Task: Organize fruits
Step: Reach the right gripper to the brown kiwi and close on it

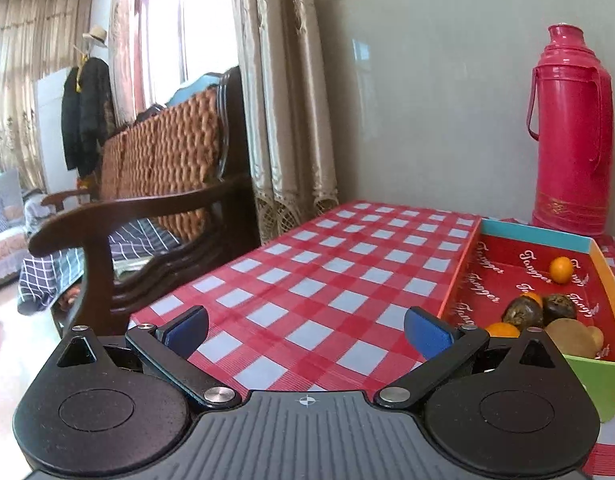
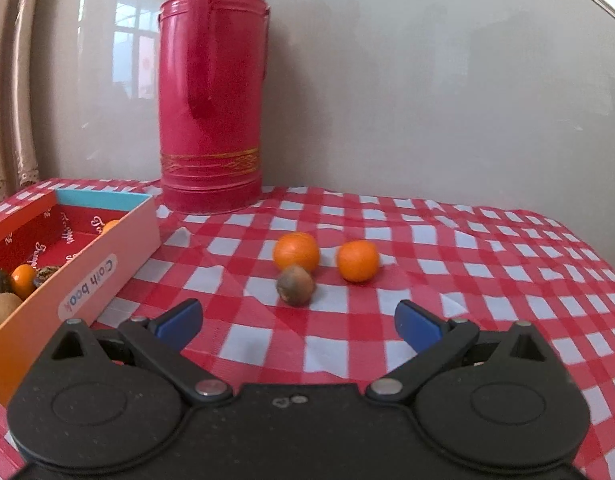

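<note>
Three loose fruits sit on the desk [image 2: 447, 240], covered in a red-and-white checked cloth, just ahead of the right gripper [image 2: 298, 322]: a brown fruit [image 2: 294, 284] nearest its fingertips, an orange [image 2: 296, 252] touching it from behind, and a second orange [image 2: 357, 260] a little to the right, apart from the other two. The right gripper is released, its blue-padded fingers spread wide with nothing between them. To the left of this gripper lies a shallow cardboard box [image 2: 119, 236] with a red lining, already holding several fruits. Behind the fruits, against the wall, a tall pink thermos flask [image 2: 211, 92] stands upright. The left gripper [image 1: 306, 330] is also released, fingers wide apart over bare checked cloth, holding nothing. The same box [image 1: 535, 236] lies just to its right, and inside are small oranges [image 1: 561, 269], two dark wrinkled fruits [image 1: 523, 312] and a tan fruit [image 1: 571, 338] clustered at the near end. A wooden armchair [image 1: 147, 208] with a woven back stands beyond the desk edge to the left of this gripper.
</note>
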`<action>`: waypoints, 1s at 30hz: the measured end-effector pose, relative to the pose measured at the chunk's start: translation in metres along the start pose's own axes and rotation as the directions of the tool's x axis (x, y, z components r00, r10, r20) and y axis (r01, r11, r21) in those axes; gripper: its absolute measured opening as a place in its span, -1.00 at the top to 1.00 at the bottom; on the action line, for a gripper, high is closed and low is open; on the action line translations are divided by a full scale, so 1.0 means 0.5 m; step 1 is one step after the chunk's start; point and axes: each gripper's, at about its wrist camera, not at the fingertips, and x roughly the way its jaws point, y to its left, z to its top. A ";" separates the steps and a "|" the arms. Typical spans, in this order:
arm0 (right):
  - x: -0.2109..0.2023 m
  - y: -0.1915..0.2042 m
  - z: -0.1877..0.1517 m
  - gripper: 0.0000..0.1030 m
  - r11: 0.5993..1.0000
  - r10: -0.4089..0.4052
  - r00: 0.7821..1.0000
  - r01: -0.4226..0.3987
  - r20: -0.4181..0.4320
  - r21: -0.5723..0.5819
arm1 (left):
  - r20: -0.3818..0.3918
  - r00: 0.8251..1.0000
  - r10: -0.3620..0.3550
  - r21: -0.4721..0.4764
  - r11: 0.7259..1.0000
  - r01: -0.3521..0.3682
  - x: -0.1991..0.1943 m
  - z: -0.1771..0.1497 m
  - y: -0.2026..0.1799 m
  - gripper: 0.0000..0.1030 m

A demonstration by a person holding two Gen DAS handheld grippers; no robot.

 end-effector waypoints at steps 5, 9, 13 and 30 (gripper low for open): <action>0.020 0.004 0.013 -0.89 1.000 0.010 1.000 -0.010 -0.017 0.004 | 0.006 1.000 0.004 0.020 1.000 -0.004 0.002 0.000 -0.005 -1.00; 0.042 -0.005 0.034 -0.83 0.999 0.025 0.999 -0.024 -0.027 0.030 | 0.002 1.000 0.001 0.017 1.000 -0.001 0.003 0.002 -0.008 -1.00; 0.070 -0.013 0.047 -0.67 0.999 0.025 0.999 -0.024 -0.043 0.031 | 0.000 1.000 0.007 0.006 1.000 -0.007 0.005 0.001 -0.003 -1.00; 0.137 -0.033 0.041 -0.24 0.994 0.042 0.991 -0.029 -0.127 0.104 | -0.010 1.000 0.017 -0.022 1.000 -0.017 0.011 -0.001 0.008 -1.00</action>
